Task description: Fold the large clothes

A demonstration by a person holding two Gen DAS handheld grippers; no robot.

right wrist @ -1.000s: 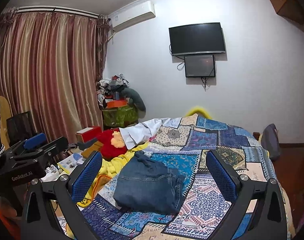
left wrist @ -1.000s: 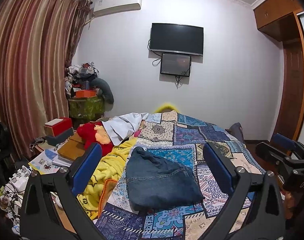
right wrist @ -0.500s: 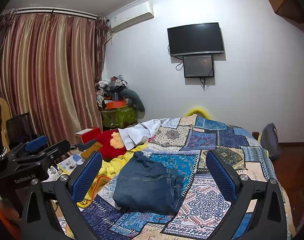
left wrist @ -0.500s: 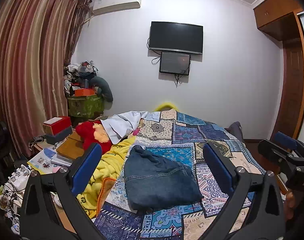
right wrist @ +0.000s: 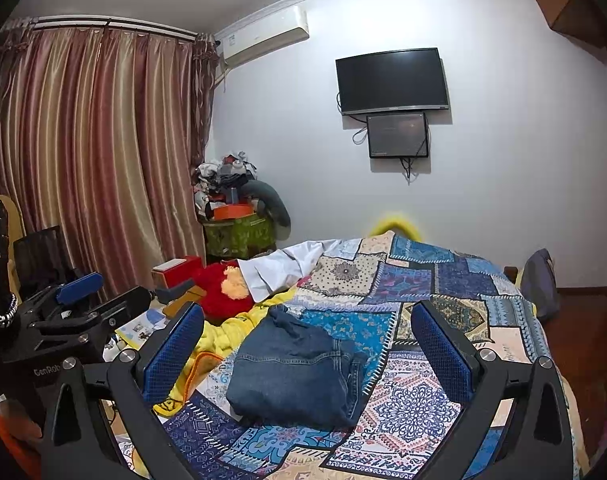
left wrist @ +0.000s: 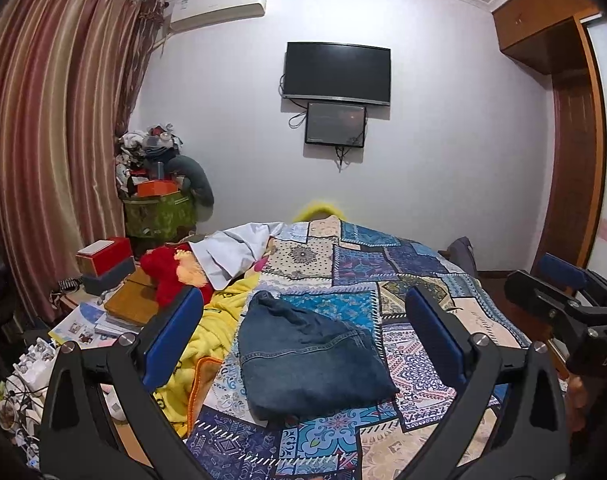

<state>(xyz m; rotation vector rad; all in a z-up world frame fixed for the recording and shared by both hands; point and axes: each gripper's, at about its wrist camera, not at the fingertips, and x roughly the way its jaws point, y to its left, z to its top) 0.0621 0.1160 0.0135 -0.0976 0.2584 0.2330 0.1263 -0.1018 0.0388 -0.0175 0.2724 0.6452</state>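
Left wrist view
Left gripper (left wrist: 303,336): spread wide, holding nothing, above the bed.
Jeans (left wrist: 309,354): folded in a bundle on the patchwork bedspread (left wrist: 399,268), between the two fingers in the view.
Yellow blanket (left wrist: 215,332): just left of the jeans.

Right wrist view
Right gripper (right wrist: 307,344): spread wide, empty.
Jeans (right wrist: 291,376): on the near part of the bed, folded.
Red plush toy (right wrist: 223,288): far left of the jeans.

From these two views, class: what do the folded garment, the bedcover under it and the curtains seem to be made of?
Folded garment: looks like blue denim, matte, with pale contrast stitching along its seams.
Bedcover: probably printed cotton in a patchwork pattern, matte; whether the patches are sewn or only printed cannot be told.
Curtains: a satin-like fabric, since the folds catch shiny vertical highlights.
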